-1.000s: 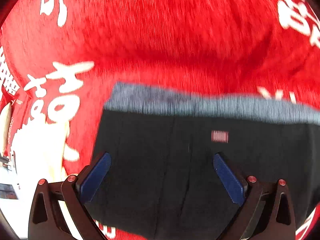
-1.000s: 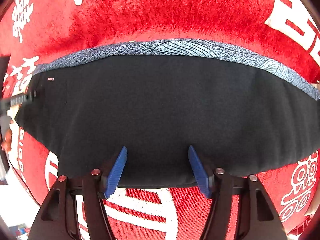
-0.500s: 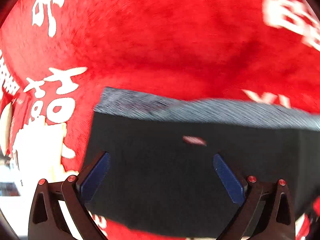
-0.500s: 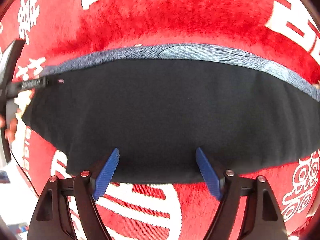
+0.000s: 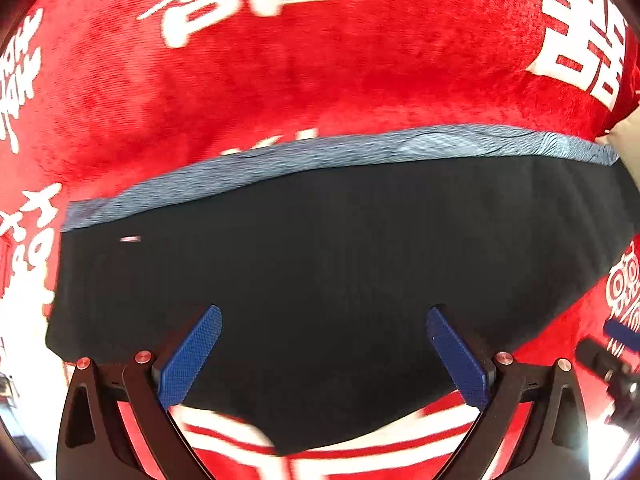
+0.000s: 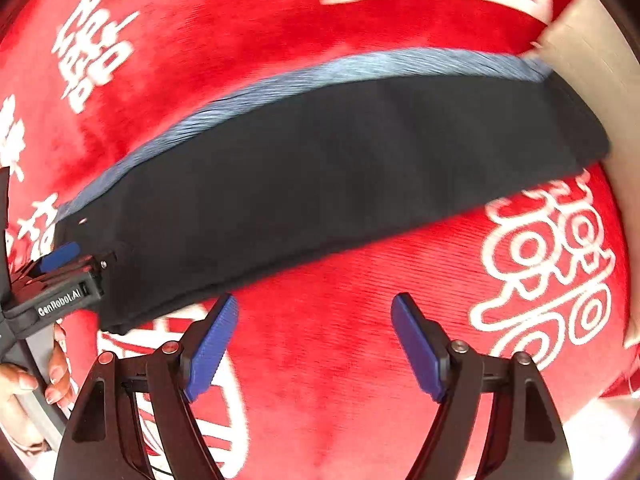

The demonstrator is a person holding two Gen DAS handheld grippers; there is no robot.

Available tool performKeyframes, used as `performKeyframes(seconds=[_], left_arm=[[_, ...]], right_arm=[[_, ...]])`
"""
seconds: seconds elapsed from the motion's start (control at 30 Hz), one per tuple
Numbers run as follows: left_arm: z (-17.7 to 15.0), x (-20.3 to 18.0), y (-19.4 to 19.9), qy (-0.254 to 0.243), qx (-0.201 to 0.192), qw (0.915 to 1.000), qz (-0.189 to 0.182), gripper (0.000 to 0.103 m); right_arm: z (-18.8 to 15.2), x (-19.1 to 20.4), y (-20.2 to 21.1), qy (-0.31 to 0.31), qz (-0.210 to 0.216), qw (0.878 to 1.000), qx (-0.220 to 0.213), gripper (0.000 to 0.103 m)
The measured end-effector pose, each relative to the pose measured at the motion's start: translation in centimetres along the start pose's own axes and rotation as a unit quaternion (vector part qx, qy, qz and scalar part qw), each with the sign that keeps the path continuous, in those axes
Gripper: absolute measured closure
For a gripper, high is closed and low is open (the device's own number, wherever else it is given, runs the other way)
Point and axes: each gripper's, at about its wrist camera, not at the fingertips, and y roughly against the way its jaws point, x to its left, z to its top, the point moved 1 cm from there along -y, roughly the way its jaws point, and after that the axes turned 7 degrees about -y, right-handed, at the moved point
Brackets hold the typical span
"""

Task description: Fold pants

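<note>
Below, folded pants [image 5: 320, 272] under left gripper [image 5: 323, 350], fingers wide, beyond right gripper [image 6: 314, 336], wide, empty

The pants [image 5: 320, 272] look like matt black knit with a woven blue band [image 5: 360, 152]; the blanket [image 5: 320, 72] underneath is fuzzy red plush, ribbed in spots.

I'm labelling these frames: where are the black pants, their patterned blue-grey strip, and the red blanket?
black pants [image 5: 340, 264], left wrist view, middle of dark cloth.
blue-grey strip [image 5: 360, 148], left wrist view, far edge.
red blanket [image 6: 340, 360], right wrist view, bare patch.
</note>
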Motion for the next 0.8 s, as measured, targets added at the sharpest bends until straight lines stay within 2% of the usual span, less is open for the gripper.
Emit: performKeyframes(seconds=[0.1,0.13,0.17,0.23,0.3,0.47,0.53,0.57,0.6,0.67,0.73,0.8], left_arm=[[1.1,-1.9,-0.2,0.002,-0.001,1.0,-0.005,0.0],[1.5,-3.4,0.3,-0.002,-0.003,1.0,-0.004,0.0],[2.0,-4.0,0.3,-0.006,-0.006,1.0,0.001,0.0],[2.7,-4.9,0.1,-0.007,-0.013,0.9998,0.015,0.0],[4.0,-5.3,-0.3,0.004,-0.019,0.9993,0.031,0.0],[6.7,-5.2,-2.8,0.059,-0.009,0.9977,0.033,0.0],[6.1,-5.7,-4.4,0.059,0.016,0.9974,0.038,0.0],[5.5,-6.0,-4.6,0.062,0.008,0.9973,0.038,0.0],[5.0,-6.1,-4.2,0.068,-0.013,0.9968,0.039,0.0],[4.3,-6.1,-4.3,0.075,-0.02,0.9966,0.027,0.0],[4.0,-5.9,-4.3,0.084,-0.026,0.996,0.02,0.0],[3.9,-6.1,-4.3,0.077,-0.029,0.9962,0.028,0.0]], right_arm=[[0.3,-2.5,0.7,-0.025,0.004,1.0,-0.004,0.022],[0.4,-3.3,1.1,-0.031,0.007,0.999,-0.007,0.029],[0.6,-3.7,1.5,-0.037,0.011,0.999,-0.014,0.043],[1.7,-4.9,2.4,-0.043,0.019,0.998,-0.034,0.059],[3.5,-5.4,2.8,-0.049,0.032,0.997,-0.049,0.064],[10.5,-4.6,0.6,-0.036,0.051,0.996,-0.07,0.065],[12.5,-3.9,-1.0,-0.027,0.059,0.996,-0.066,0.065],[13.6,-3.6,-2.1,-0.018,0.059,0.996,-0.062,0.065],[14.2,-3.4,-2.9,-0.011,0.055,0.997,-0.059,0.065],[15.4,-3.6,-4.0,0.01,0.046,0.997,-0.064,0.067],[16.3,-4.4,-4.1,0.028,0.02,0.996,-0.085,0.067],[17.1,-6.7,-3.9,0.023,-0.018,0.994,-0.106,0.067]])
